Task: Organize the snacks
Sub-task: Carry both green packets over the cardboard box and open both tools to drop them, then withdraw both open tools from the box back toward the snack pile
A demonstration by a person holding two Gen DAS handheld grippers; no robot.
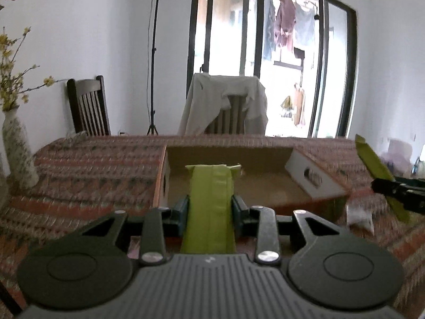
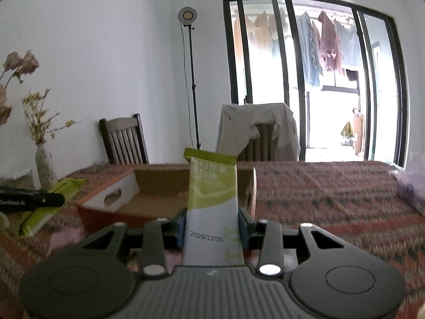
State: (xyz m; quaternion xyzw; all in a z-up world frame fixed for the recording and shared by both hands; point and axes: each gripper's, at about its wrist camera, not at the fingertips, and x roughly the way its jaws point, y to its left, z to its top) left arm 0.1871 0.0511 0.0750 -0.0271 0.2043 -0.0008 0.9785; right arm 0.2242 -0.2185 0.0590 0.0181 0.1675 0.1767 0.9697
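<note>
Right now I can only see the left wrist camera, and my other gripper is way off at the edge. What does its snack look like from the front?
Observer: The right gripper is shut on a snack bar that is green on top and white below.
Operator: Is anything written on it?
Observer: Yes, the date 2025/12/25 is printed on the white part.
Operator: Is it lying flat?
Observer: No, it stands upright, with its crimped top in front of the open cardboard box.
</note>
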